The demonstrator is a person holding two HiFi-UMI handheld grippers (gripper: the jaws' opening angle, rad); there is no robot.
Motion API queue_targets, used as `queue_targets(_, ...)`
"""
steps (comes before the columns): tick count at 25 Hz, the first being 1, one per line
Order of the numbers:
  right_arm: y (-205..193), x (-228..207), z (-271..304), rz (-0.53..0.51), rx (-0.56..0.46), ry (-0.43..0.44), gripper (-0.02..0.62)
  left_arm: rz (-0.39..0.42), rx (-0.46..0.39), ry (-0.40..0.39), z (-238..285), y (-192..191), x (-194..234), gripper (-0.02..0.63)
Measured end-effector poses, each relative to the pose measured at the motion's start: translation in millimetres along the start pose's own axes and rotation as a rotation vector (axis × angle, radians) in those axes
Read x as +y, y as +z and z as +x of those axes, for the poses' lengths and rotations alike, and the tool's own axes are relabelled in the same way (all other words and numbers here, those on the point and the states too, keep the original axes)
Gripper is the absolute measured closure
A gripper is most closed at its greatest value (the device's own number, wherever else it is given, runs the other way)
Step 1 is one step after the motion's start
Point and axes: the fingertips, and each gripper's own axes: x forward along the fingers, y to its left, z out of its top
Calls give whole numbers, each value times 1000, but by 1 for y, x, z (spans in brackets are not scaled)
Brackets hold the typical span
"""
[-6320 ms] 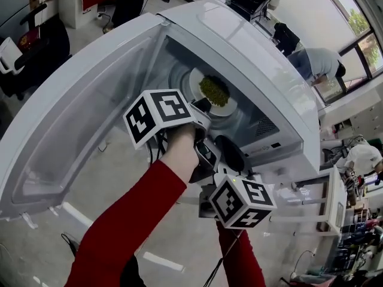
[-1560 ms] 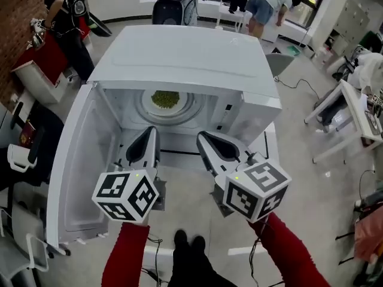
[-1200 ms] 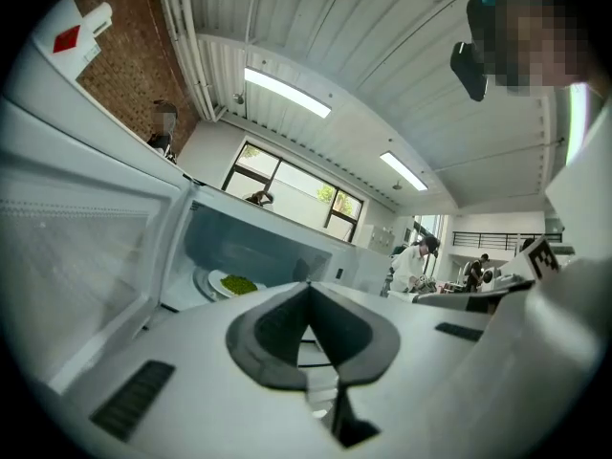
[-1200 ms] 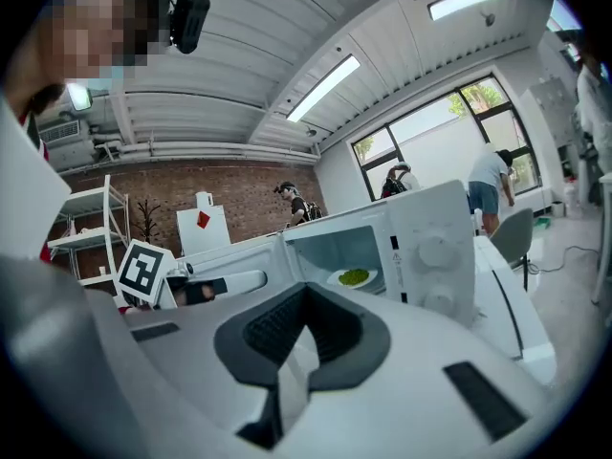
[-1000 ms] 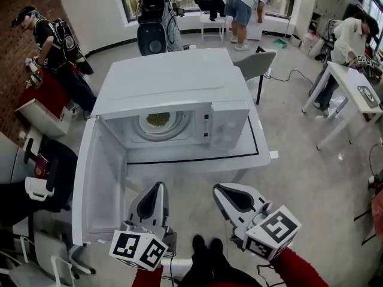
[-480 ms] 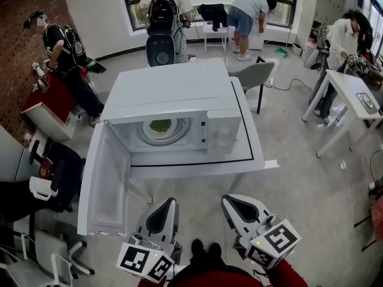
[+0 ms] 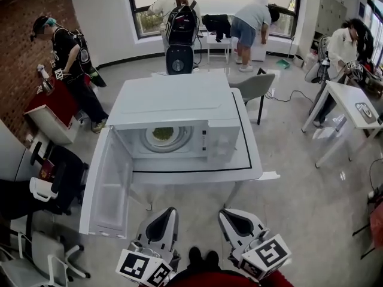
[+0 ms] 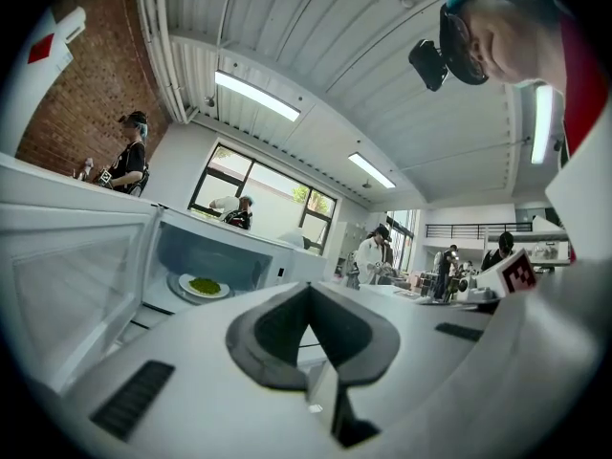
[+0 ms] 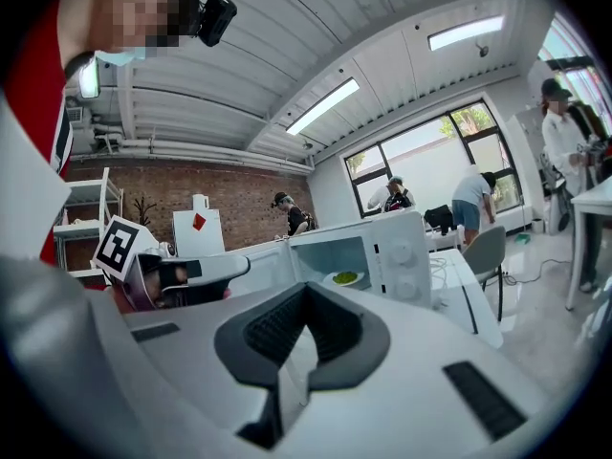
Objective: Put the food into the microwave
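The white microwave [image 7: 179,100] stands on a white table [image 7: 248,166] with its door [image 7: 111,184] swung wide open to the left. A white plate of green food [image 7: 162,134] rests on the turntable inside. It also shows in the left gripper view as the plate [image 8: 203,286] and in the right gripper view as the food [image 9: 345,278]. My left gripper [image 7: 169,211] and right gripper [image 7: 226,214] hang side by side well in front of the table, pointing at the oven. Both are shut with nothing in them, as the left gripper [image 8: 308,287] and right gripper [image 9: 306,291] show in their own views.
A grey chair [image 7: 254,88] stands behind the table. A black chair [image 7: 57,178] and a red-topped stand [image 7: 51,103] are at the left. Several people stand around: one at the left [image 7: 66,49], two by the windows, one by the white desk [image 7: 353,106] at the right.
Both grippers have drawn back from the microwave's opening to well in front of the table. The plate of food stays inside and the door stays open.
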Motion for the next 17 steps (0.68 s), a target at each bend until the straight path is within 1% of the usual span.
queue_targets(3,-3,3,-2,23,25,-7,583,-21,6,0,-2,-4,-2,597)
queue_targets(6,-7,-1,-4,16,22,-10,583,-29,11,1,-2,-8,0,597)
queue_targets(13,-5,-6,3,-3,21,-16,583,-12,15,7,-3,-12,10,597)
queue_targets(17,-2,-8,8,11,9,-18,583,-2,13,7,-1,-10,11,597)
